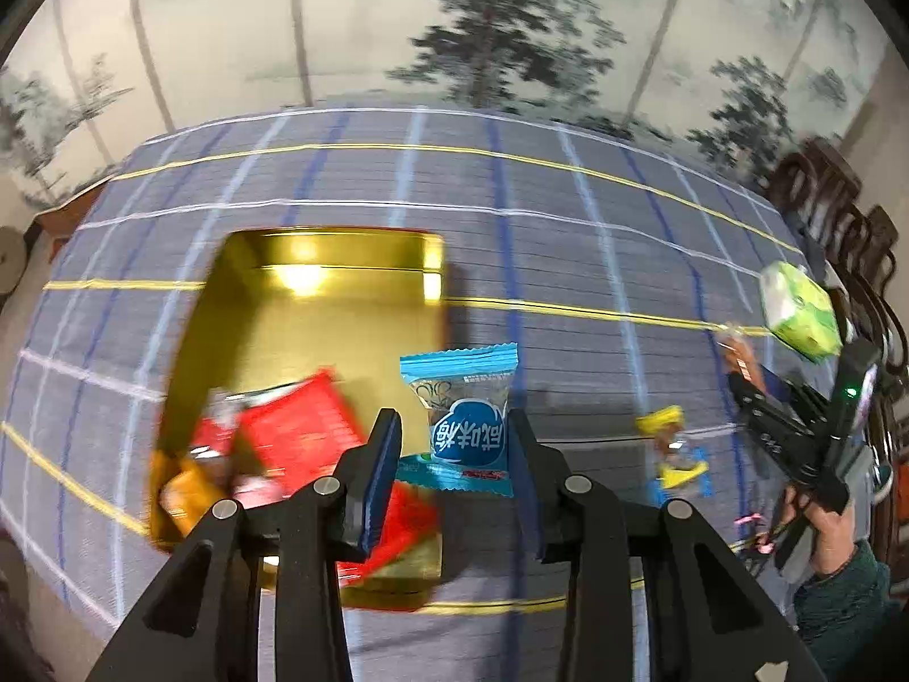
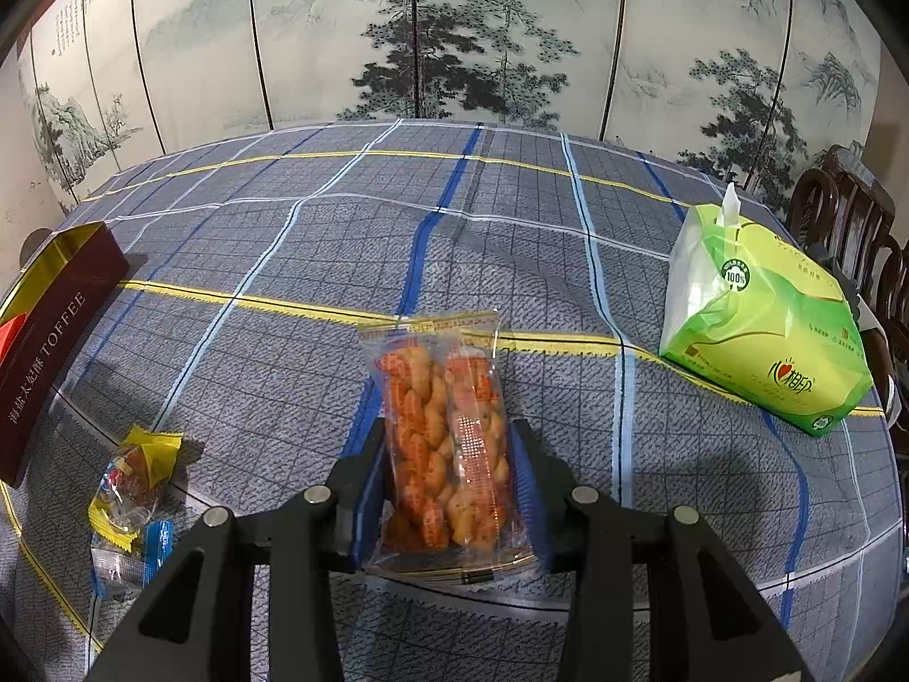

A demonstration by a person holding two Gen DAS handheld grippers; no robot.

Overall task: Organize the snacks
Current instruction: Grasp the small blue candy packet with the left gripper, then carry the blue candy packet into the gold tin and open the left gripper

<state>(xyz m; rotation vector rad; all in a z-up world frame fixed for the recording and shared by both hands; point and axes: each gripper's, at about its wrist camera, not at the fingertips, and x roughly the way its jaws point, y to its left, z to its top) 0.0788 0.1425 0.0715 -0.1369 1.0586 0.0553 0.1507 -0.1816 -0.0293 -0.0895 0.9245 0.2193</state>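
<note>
The left gripper [image 1: 454,454] holds a blue snack packet [image 1: 463,420] between its two blue-padded fingers [image 1: 379,477], jaws drawn in narrow against the packet's sides. The packet hangs above the table, its clear window and blue label facing the camera. Below and to the left of this gripper lies an open gold tin [image 1: 318,307], its shiny inside catching a lamp's glare at the far end. Red packets [image 1: 301,437] and an orange one [image 1: 187,491] are piled in its near end, partly under the left finger; this part of the view is blurred. To the right of the gripper, on the checked tablecloth [image 1: 568,261], lie a yellow-wrapped sweet [image 1: 662,423] and a small yellow and blue wrapper [image 1: 682,474].

The right gripper [image 2: 454,489] clamps a clear packet of orange twisted snacks [image 2: 443,443] — the jaws stand narrow, pads pressed on both long sides, the packet pointing away from the camera and its near end over the cloth. Far to its left stands the dark red side of the tin, lettered TOFFEE. Near its left, on the cloth, are the same loose sweets. Well off to its right stands a green tissue pack [image 2: 761,329], one tissue sticking up — beyond it, a dark wooden chair [image 2: 841,210]. A painted folding screen [image 2: 454,34] stands behind the table
</note>
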